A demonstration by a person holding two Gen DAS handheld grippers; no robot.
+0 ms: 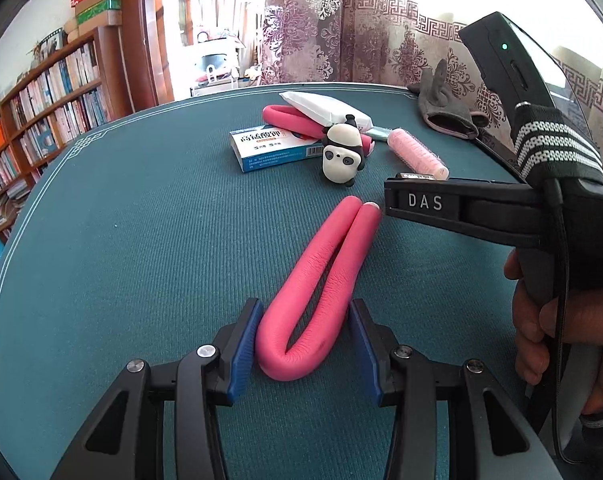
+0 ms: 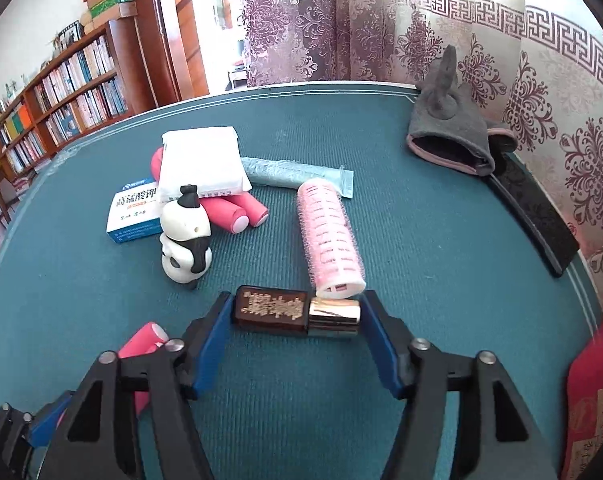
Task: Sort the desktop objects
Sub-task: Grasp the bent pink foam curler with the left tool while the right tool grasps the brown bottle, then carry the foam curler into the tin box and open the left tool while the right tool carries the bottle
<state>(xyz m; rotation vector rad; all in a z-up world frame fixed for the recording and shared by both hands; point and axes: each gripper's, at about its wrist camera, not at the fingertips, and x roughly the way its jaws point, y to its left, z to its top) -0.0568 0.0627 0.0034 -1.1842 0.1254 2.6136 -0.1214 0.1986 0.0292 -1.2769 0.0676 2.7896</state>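
Two close downward wrist views, shared table (image 1: pixel 141 216)

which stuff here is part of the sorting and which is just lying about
In the job:
- bent pink foam roller, between the left gripper pads
- dark brown case, between the right gripper pads
- pink mesh roller
- panda figure
- blue box
- white pack

Lying about:
- grey glove
- bookshelf
- curtain

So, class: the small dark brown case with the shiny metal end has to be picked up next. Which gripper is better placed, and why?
Right. The right gripper already straddles the brown case, while the left gripper brackets the folded pink foam roller.
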